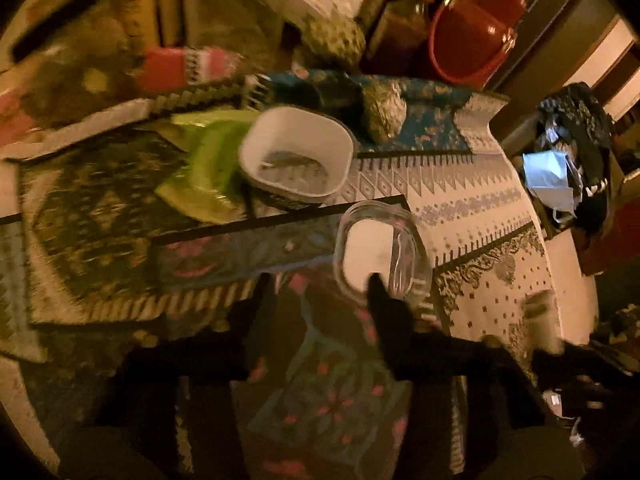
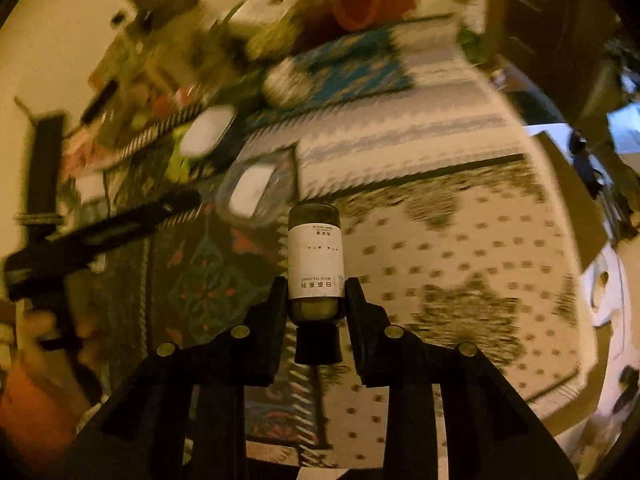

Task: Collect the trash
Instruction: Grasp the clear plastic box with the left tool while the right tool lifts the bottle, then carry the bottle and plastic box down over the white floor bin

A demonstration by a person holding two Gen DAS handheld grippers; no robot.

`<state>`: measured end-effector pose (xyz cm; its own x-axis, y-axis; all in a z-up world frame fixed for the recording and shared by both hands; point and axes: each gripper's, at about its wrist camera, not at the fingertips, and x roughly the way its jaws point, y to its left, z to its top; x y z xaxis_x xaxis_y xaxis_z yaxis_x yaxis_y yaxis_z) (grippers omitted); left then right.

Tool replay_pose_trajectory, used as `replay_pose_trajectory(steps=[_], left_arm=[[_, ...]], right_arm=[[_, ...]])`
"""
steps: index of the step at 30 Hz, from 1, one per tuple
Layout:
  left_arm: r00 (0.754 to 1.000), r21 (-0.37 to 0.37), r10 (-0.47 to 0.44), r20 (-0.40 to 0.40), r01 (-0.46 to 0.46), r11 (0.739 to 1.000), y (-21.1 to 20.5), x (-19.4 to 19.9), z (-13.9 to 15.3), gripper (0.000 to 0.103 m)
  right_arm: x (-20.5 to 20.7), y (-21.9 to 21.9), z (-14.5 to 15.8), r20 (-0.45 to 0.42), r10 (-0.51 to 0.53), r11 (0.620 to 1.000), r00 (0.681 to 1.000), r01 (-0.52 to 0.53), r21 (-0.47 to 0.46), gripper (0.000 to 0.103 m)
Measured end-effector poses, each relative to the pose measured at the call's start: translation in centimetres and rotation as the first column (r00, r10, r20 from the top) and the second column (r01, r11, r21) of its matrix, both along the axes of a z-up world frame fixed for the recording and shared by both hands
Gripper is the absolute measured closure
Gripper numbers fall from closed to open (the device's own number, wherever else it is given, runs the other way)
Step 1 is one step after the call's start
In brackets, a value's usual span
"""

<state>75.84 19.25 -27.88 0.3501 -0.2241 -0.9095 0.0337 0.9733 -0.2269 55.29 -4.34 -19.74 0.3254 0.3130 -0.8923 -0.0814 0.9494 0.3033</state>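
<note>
A: The right gripper [image 2: 316, 286] has its fingers [image 2: 276, 300] clamped on a small dark bottle [image 2: 315, 258], white-labelled, cap towards the camera, held above the patterned cloth [image 2: 460, 264]

B: And the left gripper [image 1: 320, 288]?

A: Half closed; one tip overlaps the rim of a clear plastic container [image 1: 380, 256] lying on the cloth; whether it grips, one cannot tell

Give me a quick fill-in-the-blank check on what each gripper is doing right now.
1. The right gripper is shut on a small ____ with a white label.
2. The bottle's black cap points toward the ____.
3. A left gripper fingertip overlaps the rim of a clear plastic container holding a plastic ____.
4. Beyond that container sits a white ____.

Missing words: bottle; camera; fork; bowl
</note>
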Motion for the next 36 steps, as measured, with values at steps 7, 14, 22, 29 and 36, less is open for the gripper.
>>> replay_pose_trajectory(steps=[7, 14, 22, 29, 36], left_arm=[[0.999, 0.024, -0.017, -0.032, 0.018, 1.0, -1.2, 2.4, -2.2, 0.079], [0.999, 0.035, -0.027, -0.027, 0.027, 0.999, -2.3, 2.5, -2.5, 0.102], [0.998, 0.062, -0.011, 0.057, 0.008, 0.998, -2.9, 0.4, 1.6, 0.103], [0.976, 0.013, 0.072, 0.203, -0.077, 0.997, -2.9, -4.6, 9.4, 0.103], [0.904, 0.016, 0.16, 0.397, -0.181, 0.983, -4.5, -12.1, 17.4, 0.103]], right_arm=[[-0.2, -2.7, 2.4, 0.054, -0.088, 0.996, 0.995, 0.088, -0.008, 0.077], [-0.9, -3.6, 3.7, 0.087, -0.113, 0.994, 0.99, 0.113, 0.002, 0.077], [-1.8, -4.8, 6.6, 0.157, -0.076, 0.997, 0.985, 0.073, 0.03, 0.077], [-2.9, -6.5, 10.0, 0.25, -0.034, 0.998, 0.968, 0.019, 0.063, 0.077], [-5.1, -8.6, 13.6, 0.35, 0.041, 0.992, 0.936, -0.079, 0.094, 0.077]])
